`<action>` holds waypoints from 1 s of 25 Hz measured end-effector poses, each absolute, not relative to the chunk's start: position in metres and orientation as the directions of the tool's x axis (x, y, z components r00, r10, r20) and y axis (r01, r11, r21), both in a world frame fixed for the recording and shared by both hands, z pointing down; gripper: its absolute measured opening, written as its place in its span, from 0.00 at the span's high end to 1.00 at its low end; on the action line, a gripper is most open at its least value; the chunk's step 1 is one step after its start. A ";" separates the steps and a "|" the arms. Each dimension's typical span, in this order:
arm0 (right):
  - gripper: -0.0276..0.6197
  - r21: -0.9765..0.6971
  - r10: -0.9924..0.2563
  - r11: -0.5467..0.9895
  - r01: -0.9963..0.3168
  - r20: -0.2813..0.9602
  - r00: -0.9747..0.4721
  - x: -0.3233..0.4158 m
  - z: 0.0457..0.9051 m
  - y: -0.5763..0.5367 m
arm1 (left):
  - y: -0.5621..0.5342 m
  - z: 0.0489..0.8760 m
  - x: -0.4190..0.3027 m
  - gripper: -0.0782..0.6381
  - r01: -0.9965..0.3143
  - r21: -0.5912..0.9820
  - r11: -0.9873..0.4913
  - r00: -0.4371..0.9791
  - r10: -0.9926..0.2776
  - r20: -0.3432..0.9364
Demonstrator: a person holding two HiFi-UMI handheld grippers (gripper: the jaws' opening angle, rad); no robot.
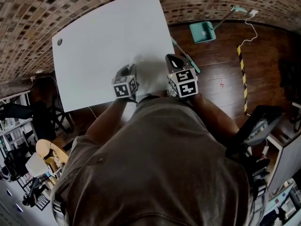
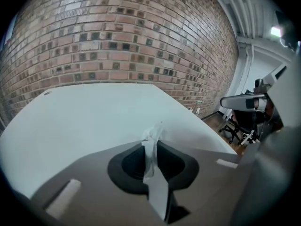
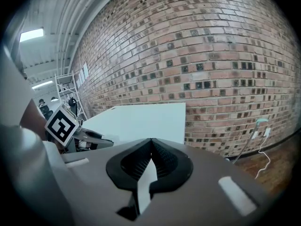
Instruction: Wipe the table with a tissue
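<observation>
Over the near edge of the white rectangular table [image 1: 108, 41] | my left gripper [image 2: 149, 149] is clamped on a crumpled white paper tissue [image 2: 154, 132] | right gripper [image 3: 151, 145] pinched closed, empty | wiping not started I reckon, whole top left

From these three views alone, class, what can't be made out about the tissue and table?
Tissue: left gripper view shows only a strip; jaws of the left gripper hide the rest.
Table near edge: head view, under the person's shirt.
Dark spot at table corner: head view, too small.
</observation>
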State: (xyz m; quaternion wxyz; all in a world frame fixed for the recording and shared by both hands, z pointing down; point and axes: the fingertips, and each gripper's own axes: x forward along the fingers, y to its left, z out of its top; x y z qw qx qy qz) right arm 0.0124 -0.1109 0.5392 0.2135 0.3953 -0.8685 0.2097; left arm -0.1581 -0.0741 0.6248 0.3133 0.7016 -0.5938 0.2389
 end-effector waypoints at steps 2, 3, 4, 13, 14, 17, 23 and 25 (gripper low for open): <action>0.94 -0.196 -0.596 0.601 -0.775 0.537 -0.597 0.012 0.539 -0.110 | -0.073 0.624 -0.155 0.84 -0.982 0.155 -0.109 0.187 -0.680 0.709; 0.94 -0.195 -0.594 0.602 -0.774 0.538 -0.598 0.012 0.539 -0.110 | -0.072 0.623 -0.154 0.84 -0.981 0.154 -0.115 0.191 -0.678 0.710; 0.94 -0.192 -0.592 0.605 -0.773 0.541 -0.597 0.011 0.540 -0.109 | -0.072 0.623 -0.153 0.84 -0.981 0.152 -0.121 0.194 -0.676 0.711; 0.94 -0.187 -0.585 0.612 -0.768 0.546 -0.599 0.008 0.541 -0.109 | -0.070 0.623 -0.142 0.84 -0.973 0.164 -0.162 0.230 -0.665 0.710; 0.94 -0.187 -0.585 0.612 -0.768 0.546 -0.599 0.009 0.541 -0.109 | -0.071 0.622 -0.141 0.84 -0.973 0.159 -0.166 0.230 -0.665 0.711; 0.94 -0.190 -0.589 0.612 -0.768 0.539 -0.602 0.007 0.539 -0.110 | -0.071 0.620 -0.139 0.84 -0.971 0.163 -0.174 0.238 -0.663 0.709; 0.94 -0.178 -0.577 0.623 -0.762 0.553 -0.601 0.004 0.544 -0.112 | -0.072 0.619 -0.139 0.84 -0.965 0.189 -0.183 0.263 -0.668 0.696; 0.94 -0.175 -0.576 0.622 -0.763 0.558 -0.598 0.002 0.543 -0.113 | -0.073 0.616 -0.145 0.84 -0.965 0.200 -0.171 0.262 -0.681 0.684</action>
